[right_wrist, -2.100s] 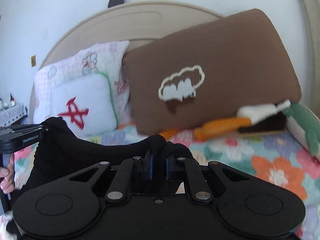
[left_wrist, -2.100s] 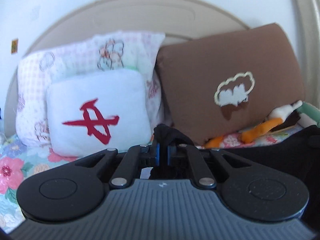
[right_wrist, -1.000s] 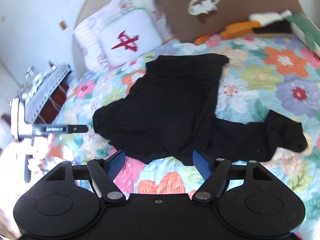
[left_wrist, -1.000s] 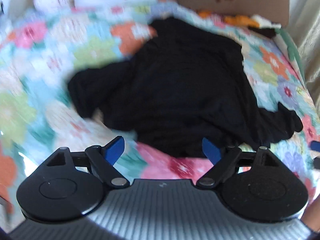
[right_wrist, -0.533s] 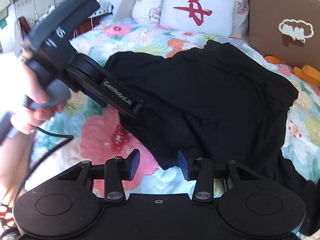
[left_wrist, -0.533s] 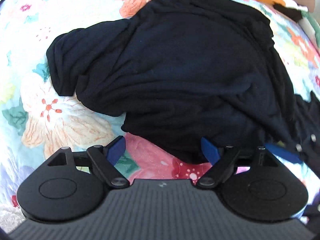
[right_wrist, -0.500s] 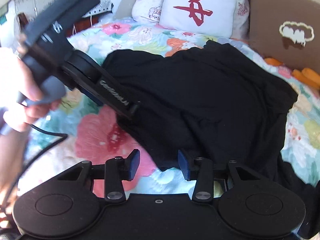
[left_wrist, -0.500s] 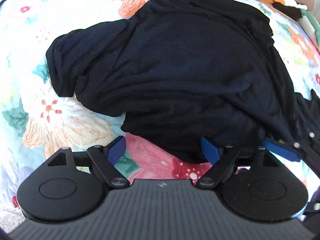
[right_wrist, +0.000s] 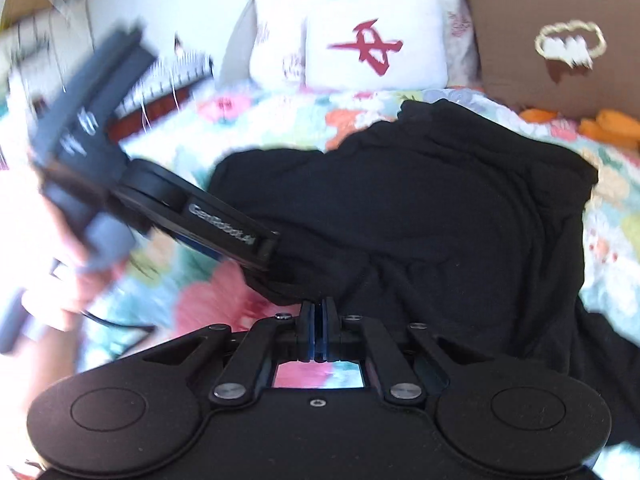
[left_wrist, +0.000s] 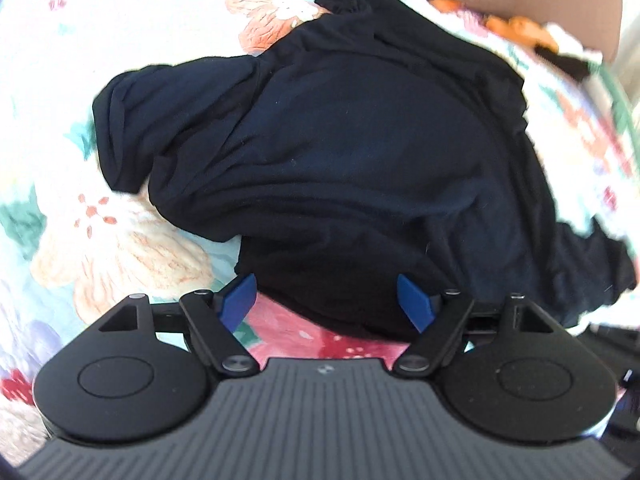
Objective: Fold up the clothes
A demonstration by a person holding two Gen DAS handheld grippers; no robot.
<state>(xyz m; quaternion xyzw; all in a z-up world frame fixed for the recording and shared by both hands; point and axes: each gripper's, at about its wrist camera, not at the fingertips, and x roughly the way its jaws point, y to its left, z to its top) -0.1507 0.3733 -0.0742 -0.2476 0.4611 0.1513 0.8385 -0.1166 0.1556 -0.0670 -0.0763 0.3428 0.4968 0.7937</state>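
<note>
A black garment (left_wrist: 340,152) lies crumpled on the floral bedspread (left_wrist: 120,240); it also shows in the right wrist view (right_wrist: 440,216). My left gripper (left_wrist: 327,298) is open, its blue pads either side of the garment's near hem, low over the bed. My right gripper (right_wrist: 318,316) has its jaws together at the garment's near edge; whether cloth is pinched between them is hidden. The left gripper's body (right_wrist: 224,224) shows from the side, held by a hand, its tip at the hem.
A white pillow with a red mark (right_wrist: 376,48) and a brown cushion (right_wrist: 560,40) stand at the headboard. An orange plush toy (right_wrist: 612,126) lies by the cushion. A nightstand with clutter (right_wrist: 160,88) stands left of the bed.
Both grippers let the garment drop on the bed and came down to its near hem. Since half a second ago my right gripper has shut; the left stays open.
</note>
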